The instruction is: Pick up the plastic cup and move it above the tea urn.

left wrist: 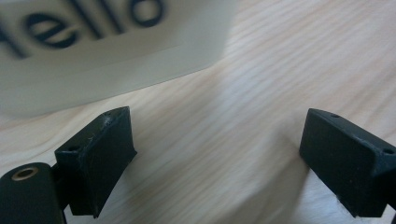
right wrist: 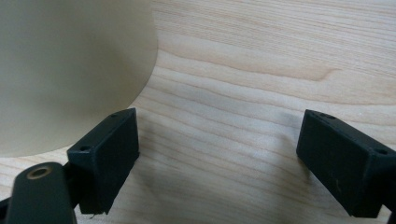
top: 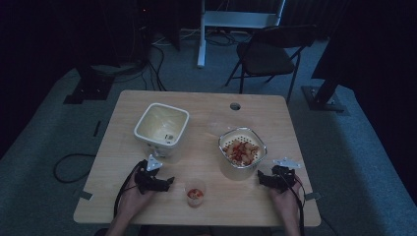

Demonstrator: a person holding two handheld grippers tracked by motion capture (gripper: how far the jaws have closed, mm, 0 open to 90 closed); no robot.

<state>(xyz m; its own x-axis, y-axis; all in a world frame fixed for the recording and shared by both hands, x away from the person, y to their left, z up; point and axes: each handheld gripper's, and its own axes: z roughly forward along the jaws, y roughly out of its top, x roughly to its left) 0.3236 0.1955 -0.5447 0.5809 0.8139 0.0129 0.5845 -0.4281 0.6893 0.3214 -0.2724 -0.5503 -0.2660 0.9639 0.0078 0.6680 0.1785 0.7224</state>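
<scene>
Both tongs, left [top: 169, 183] and right [top: 260, 179], are held wide open and empty on the counter [top: 206, 206], flanking the cup [top: 195, 192].

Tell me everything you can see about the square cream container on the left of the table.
The square cream container looks like glazed ceramic or plastic, with rounded corners and a wide open top. It stands upright on the wooden table, left of centre. Its inside looks nearly empty, with a small dark mark low on one wall. The left gripper view shows dark lettering reading "hello" on its side. The left gripper lies just in front, apart from it.
</scene>
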